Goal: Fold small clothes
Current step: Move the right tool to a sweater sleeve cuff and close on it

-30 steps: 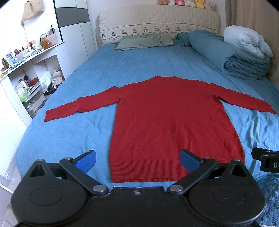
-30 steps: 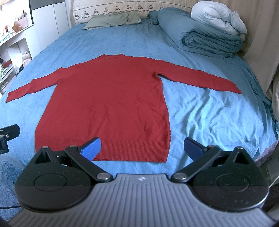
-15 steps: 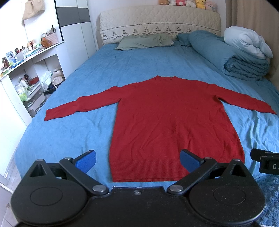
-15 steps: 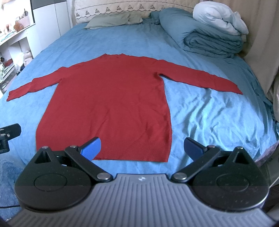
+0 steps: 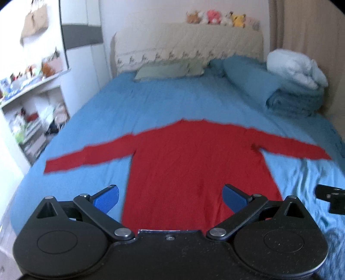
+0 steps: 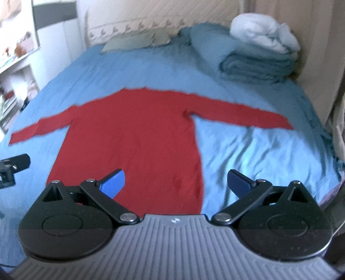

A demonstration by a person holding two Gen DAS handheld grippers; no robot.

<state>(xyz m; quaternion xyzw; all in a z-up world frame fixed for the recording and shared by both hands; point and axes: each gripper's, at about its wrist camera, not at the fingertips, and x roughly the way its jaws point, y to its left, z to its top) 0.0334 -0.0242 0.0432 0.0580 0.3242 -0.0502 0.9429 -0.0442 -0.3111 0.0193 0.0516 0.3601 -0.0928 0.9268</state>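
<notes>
bare blue sheet (image 6: 248,155) around red sweater (image 6: 133,137), folded duvets (image 6: 258,58) blocking far right corner

A sweater (image 5: 194,163) is laid flat on the bed (image 5: 172,101), its sleeves spread out to the left and right and its hem nearest the two grippers. Behind it, a pillow (image 5: 166,71) is set against the headboard (image 5: 187,47), on top of which soft toys (image 5: 217,18) are lined up. Folded bedding (image 5: 295,94) is stacked at the far right corner, and shelves (image 5: 32,114) are placed left of the bed.
</notes>
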